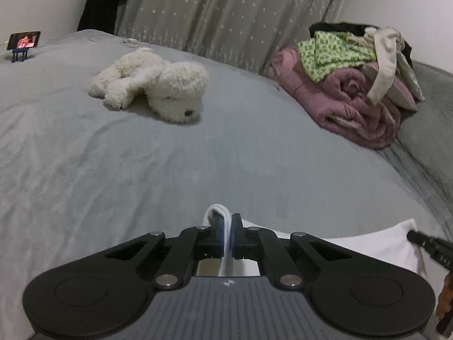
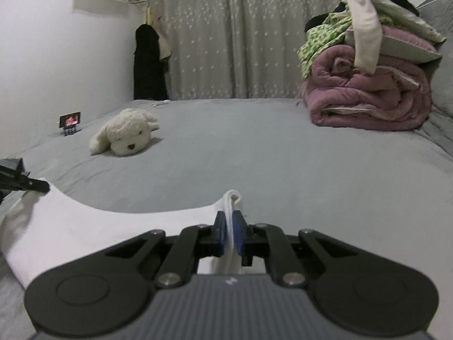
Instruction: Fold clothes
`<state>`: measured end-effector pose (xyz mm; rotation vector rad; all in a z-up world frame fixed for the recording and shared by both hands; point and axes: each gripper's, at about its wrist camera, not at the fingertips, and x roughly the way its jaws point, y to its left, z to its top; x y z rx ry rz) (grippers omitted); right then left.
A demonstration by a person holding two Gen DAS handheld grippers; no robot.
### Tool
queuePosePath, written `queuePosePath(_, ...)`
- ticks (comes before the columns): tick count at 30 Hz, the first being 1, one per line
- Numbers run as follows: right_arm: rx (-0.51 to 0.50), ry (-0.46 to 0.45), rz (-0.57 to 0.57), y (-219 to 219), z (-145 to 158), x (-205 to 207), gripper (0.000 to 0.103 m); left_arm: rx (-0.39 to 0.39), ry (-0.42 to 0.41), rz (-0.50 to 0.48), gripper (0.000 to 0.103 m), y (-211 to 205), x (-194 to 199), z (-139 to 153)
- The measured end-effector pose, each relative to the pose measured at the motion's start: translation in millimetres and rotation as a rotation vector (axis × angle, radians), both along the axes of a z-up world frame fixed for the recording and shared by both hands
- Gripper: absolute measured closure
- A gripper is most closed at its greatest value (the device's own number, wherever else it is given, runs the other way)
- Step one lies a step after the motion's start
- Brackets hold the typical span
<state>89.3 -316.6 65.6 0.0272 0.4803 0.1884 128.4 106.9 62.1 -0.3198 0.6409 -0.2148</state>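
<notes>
We see the left gripper (image 1: 225,233) and right gripper (image 2: 230,233), jaws each pinching a bunched edge of the smooth white garment (image 2: 93,232), low over the near grey bed (image 2: 254,147); a fluffy toy dog (image 2: 124,133) lies far left.

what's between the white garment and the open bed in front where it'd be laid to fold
Nothing visible. Both tools, left and right, are shut on the white garment, and the grey bed just ahead is bare. The plush dog and the clothes pile lie farther back, off to the sides.

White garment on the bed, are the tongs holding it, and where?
Yes. Left tongs and right tongs each pinch a bunched top edge of the white garment, one at each end.
</notes>
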Motion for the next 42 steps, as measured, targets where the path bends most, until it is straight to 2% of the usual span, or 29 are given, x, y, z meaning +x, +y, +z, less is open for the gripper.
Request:
queuePosePath(2, -0.047, 0.026, -0.022, 5.9, -6.2, 4.6, 0.096, 0.032, 0.027, 0.016, 0.101, -3.9, 4.1, -6.0)
queuePosePath(5, -0.131, 0.123, -0.028, 16.5, -28.5, 15.1, 0.095, 0.087, 0.064, 0.019, 0.100, -10.7, 8.0, -16.6)
queuePosePath(8, -0.148, 0.131, -0.038, 23.5, -35.1, 15.1, 0.093, 0.127, 0.088, 0.018, 0.098, -15.8, 10.6, -25.6)
queuePosePath(10, -0.138, 0.118, -0.052, 22.8, -30.4, 13.8, 0.093, 0.096, 0.076, 0.027, 0.097, -11.8, 8.8, -23.5)
queuePosePath(14, -0.140, 0.108, -0.061, 21.4, -28.9, 12.5, 0.092, 0.088, 0.059, 0.030, 0.097, -13.3, 6.8, -24.7)
queuePosePath(18, -0.172, 0.084, -0.078, 28.4, -30.5, 11.5, 0.093, 0.126, 0.054, 0.020, 0.097, -18.0, 6.5, -26.8)
queuePosePath(22, -0.191, 0.131, -0.072, 30.8, -37.8, 15.4, 0.092, 0.121, 0.066, 0.026, 0.097, -16.6, 8.0, -25.8)
queuePosePath(26, -0.184, 0.128, -0.087, 30.9, -34.3, 14.0, 0.085, 0.108, 0.051, 0.010, 0.095, -13.3, 6.4, -18.2)
queuePosePath(29, -0.183, 0.135, -0.092, 29.8, -31.0, 13.8, 0.085, 0.068, 0.037, 0.010, 0.093, -7.2, 4.5, -13.4)
queuePosePath(31, -0.192, 0.144, -0.097, 29.9, -32.0, 14.5, 0.085, 0.071, 0.036, 0.008, 0.092, -7.4, 4.5, -14.1)
queuePosePath(36, -0.220, 0.144, -0.112, 32.2, -32.1, 13.0, 0.083, 0.109, 0.009, 0.025, 0.073, -8.9, 3.2, -15.8)
queuePosePath(40, -0.236, 0.154, -0.117, 32.7, -31.9, 12.6, 0.081, 0.057, -0.026, 0.060, 0.066, 2.4, 0.9, -8.4)
queuePosePath(42, -0.243, 0.167, -0.124, 32.4, -32.4, 13.1, 0.076, 0.047, -0.030, 0.082, 0.065, 5.0, -1.5, -2.5)
